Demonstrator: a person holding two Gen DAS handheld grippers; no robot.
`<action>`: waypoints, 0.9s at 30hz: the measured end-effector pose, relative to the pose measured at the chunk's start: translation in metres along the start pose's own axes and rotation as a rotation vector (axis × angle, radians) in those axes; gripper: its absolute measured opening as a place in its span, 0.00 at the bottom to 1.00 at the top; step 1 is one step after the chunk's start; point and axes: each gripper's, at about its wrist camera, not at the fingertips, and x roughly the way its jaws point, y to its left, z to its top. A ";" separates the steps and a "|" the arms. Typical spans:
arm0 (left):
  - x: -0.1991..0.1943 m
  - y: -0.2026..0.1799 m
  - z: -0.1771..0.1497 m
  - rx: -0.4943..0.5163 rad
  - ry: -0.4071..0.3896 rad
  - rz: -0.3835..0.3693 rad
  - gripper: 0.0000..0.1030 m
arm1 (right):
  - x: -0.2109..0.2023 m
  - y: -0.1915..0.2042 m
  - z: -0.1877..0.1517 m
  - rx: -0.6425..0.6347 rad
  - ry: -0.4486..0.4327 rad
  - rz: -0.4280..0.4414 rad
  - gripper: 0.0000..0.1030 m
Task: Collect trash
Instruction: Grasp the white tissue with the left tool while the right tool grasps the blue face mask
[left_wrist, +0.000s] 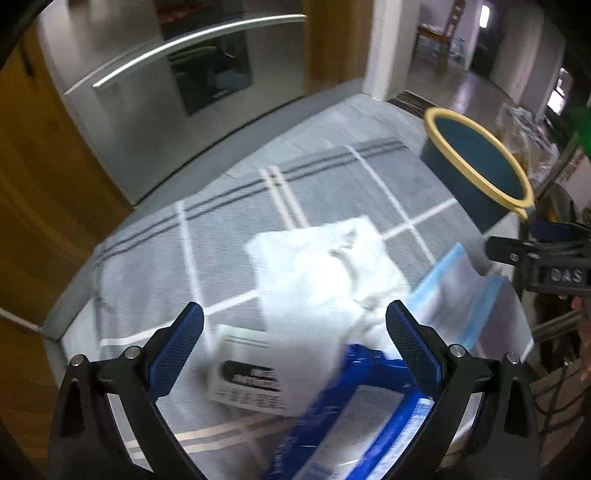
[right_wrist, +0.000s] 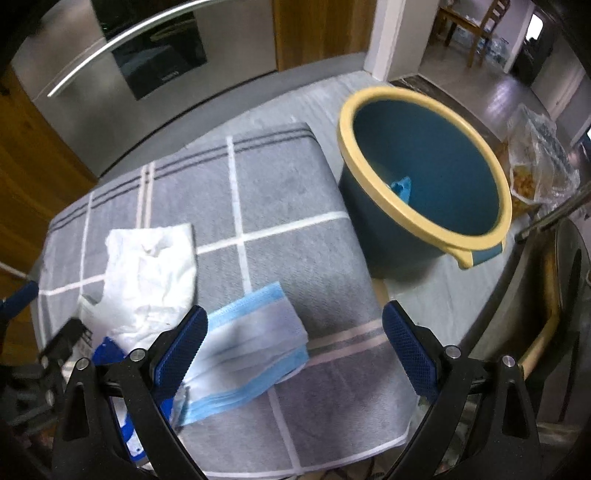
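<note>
The bucket (right_wrist: 424, 177) stands on the bench looking nearly empty, so collecting has barely begun. Left of it on the checked towel (right_wrist: 280, 206) lie a tissue (right_wrist: 147, 273), face mask (right_wrist: 251, 354) and blue wrapper (left_wrist: 354, 413). Both the left claw (left_wrist: 295, 350) and right claw (right_wrist: 295, 350) gape, released.

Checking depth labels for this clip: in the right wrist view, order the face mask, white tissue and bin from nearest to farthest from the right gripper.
1. Face mask: just ahead of the right gripper, by its left finger.
2. White tissue: farther left, beyond the mask.
3. Bin: farthest, ahead and to the right, off the towel's edge.
</note>
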 end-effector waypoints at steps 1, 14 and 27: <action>0.003 -0.004 0.000 0.010 0.007 -0.017 0.94 | 0.003 -0.002 0.000 0.011 0.010 0.002 0.91; 0.051 -0.054 -0.009 0.188 0.134 -0.071 0.52 | 0.021 -0.005 0.003 0.025 0.073 0.037 0.73; 0.026 -0.036 0.013 0.113 -0.041 0.017 0.07 | 0.049 -0.023 -0.007 0.139 0.220 0.133 0.55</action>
